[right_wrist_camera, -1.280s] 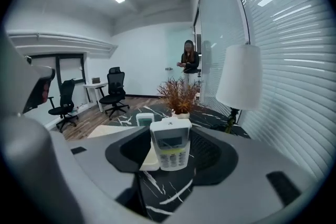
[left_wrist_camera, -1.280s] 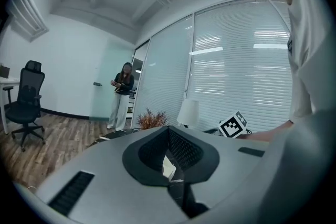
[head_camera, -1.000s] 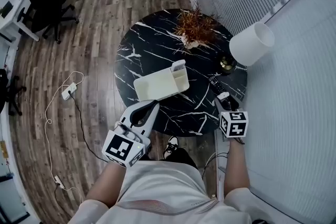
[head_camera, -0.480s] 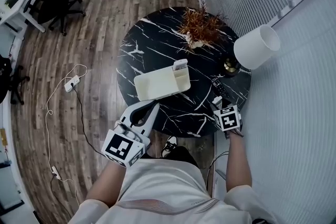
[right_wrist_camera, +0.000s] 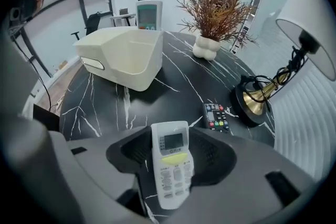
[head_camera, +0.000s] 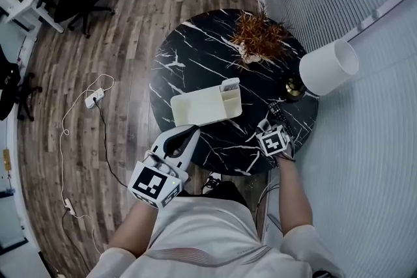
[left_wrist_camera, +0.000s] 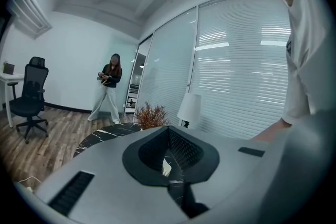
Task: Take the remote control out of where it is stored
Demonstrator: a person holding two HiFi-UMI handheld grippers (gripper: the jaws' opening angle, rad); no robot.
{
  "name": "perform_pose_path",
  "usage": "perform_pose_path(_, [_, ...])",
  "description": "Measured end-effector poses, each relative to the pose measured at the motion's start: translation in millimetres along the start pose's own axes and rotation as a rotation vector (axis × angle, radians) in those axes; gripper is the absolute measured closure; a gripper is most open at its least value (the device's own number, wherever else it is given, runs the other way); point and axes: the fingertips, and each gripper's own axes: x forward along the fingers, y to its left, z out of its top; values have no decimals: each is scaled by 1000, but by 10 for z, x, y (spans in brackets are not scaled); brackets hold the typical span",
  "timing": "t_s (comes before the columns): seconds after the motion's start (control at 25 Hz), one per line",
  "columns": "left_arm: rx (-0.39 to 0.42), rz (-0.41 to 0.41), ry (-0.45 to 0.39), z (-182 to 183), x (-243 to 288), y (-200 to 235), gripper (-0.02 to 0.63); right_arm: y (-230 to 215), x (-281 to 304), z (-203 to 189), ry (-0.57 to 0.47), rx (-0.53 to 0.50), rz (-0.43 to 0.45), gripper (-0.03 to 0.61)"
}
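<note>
A white remote control [right_wrist_camera: 171,160] with a small screen lies lengthwise between the jaws of my right gripper [right_wrist_camera: 170,136]. Those jaws are closing on its sides. In the head view this right gripper [head_camera: 266,125] hangs over the round table's near right edge. A second white remote [head_camera: 229,84] stands upright in the end pocket of a cream storage holder [head_camera: 202,107] at the table's middle. My left gripper [head_camera: 193,130] is shut and empty, low at the table's near edge, pointing at the holder.
A black remote [right_wrist_camera: 216,116] lies flat beside the brass lamp base [right_wrist_camera: 257,97] with its cord. A dried plant in a white vase [right_wrist_camera: 210,8] stands at the back of the black marble table [head_camera: 189,55]. A power strip and cable [head_camera: 94,99] lie on the floor.
My right gripper has moved forward and a little left over the table's edge with the white remote. The left gripper has stayed put. The head view has shifted slightly.
</note>
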Motion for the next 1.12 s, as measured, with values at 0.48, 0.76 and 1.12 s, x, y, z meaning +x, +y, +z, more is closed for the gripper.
perform_pose_path(0.48, [0, 18, -3, 31, -17, 101, 604, 76, 108, -74, 34, 3, 25, 350])
perform_pose_path(0.76, [19, 8, -40, 142, -77, 61, 604, 18, 42, -81, -26, 73, 13, 349])
perform_pose_path(1.12, [14, 8, -58, 178, -193, 21, 604, -63, -850, 492, -383, 254, -18, 399])
